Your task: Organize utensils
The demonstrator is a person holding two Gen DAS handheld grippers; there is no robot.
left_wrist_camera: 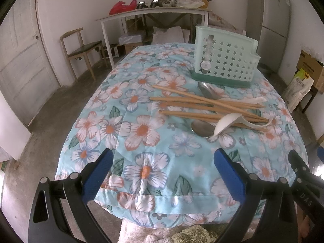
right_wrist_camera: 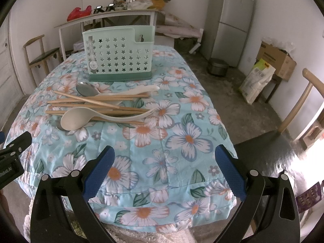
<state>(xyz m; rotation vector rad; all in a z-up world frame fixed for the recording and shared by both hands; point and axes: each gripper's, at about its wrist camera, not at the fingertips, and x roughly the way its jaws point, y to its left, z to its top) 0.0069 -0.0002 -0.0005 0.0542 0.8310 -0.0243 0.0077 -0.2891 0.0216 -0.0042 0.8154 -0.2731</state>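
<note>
Wooden chopsticks (right_wrist_camera: 97, 105) and spoons (right_wrist_camera: 81, 117) lie piled before the seemingly empty green caddy (right_wrist_camera: 119, 54); nothing sorted yet, left gripper (left_wrist_camera: 164, 172) and right gripper (right_wrist_camera: 165, 171) both spread wide, holding nothing

A grey fridge (right_wrist_camera: 230, 20) stands beyond the chair (left_wrist_camera: 81, 48) (wooden).

"DAS" embossed on right claw (left_wrist_camera: 303, 182) body at frame edge, "Robot.AI" partly cut off on left claw (right_wrist_camera: 10, 158) body
</note>
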